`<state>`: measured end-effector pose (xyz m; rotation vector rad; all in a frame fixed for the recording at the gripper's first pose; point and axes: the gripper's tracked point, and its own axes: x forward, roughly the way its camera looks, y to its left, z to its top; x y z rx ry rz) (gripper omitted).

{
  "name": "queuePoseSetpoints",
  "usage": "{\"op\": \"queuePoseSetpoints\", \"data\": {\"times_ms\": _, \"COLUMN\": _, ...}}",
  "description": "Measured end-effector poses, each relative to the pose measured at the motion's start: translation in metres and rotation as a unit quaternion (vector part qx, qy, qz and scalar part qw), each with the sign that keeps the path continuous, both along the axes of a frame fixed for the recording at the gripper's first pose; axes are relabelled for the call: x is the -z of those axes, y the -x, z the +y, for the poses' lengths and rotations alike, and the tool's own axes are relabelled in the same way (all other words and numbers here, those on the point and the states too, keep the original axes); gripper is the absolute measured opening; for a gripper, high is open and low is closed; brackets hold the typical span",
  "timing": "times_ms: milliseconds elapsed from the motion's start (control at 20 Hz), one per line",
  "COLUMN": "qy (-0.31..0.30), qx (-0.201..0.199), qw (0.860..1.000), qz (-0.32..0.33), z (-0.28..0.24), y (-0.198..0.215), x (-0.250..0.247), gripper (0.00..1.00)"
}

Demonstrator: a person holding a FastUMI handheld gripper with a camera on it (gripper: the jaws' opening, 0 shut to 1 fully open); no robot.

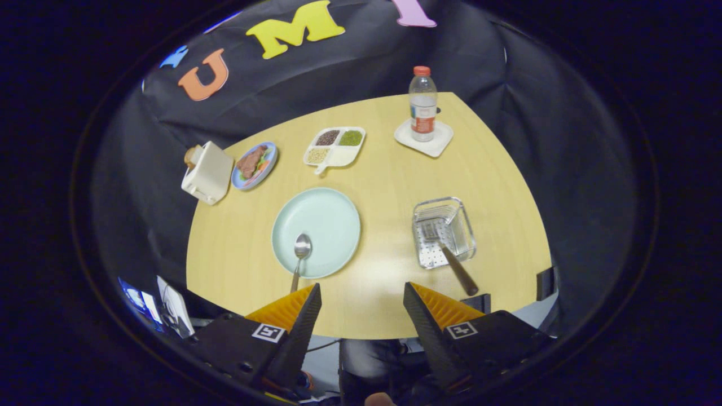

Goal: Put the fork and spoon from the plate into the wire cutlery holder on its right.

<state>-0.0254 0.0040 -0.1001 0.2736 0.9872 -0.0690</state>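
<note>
You won't find any wording you can read here. The bottle (423,103) carries a label band, but its print is too small to make out. Each side of the gripper (361,307) bears a square coded marker, not text.

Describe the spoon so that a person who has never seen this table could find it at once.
On the wooden table, find the round pale green plate just beyond the open gripper. The spoon lies with its bowl on the plate's near edge and its handle over the rim. The fork stands in the wire holder.
</note>
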Motion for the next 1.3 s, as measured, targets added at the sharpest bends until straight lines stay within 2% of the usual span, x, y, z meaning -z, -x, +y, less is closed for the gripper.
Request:
{"op": "queuePoseSetpoints", "data": {"times_ms": 150, "qy": 0.009, "qx": -0.035, "qw": 0.999, "qz": 0.014, "z": 0.045, "y": -0.004, "x": 0.017, "gripper": 0.88}}
{"op": "queuePoseSetpoints", "data": {"times_ms": 400, "qy": 0.015, "qx": -0.061, "qw": 0.997, "qz": 0.039, "z": 0.107, "y": -0.014, "x": 0.057, "gripper": 0.88}}
{"op": "queuePoseSetpoints", "data": {"times_ms": 850, "qy": 0.034, "qx": -0.043, "qw": 0.995, "qz": 0.081, "z": 0.145, "y": -0.031, "x": 0.123, "gripper": 0.86}}
{"op": "queuePoseSetpoints", "data": {"times_ms": 1000, "qy": 0.034, "qx": -0.026, "qw": 0.995, "qz": 0.094, "z": 0.141, "y": -0.034, "x": 0.136, "gripper": 0.72}}
{"op": "queuePoseSetpoints", "data": {"times_ms": 1150, "qy": 0.031, "qx": -0.011, "qw": 0.993, "qz": 0.112, "z": 0.138, "y": -0.028, "x": 0.142, "gripper": 0.5}}
{"op": "queuePoseSetpoints", "data": {"times_ms": 1300, "qy": 0.035, "qx": -0.007, "qw": 0.993, "qz": 0.111, "z": 0.13, "y": -0.029, "x": 0.141, "gripper": 0.15}}
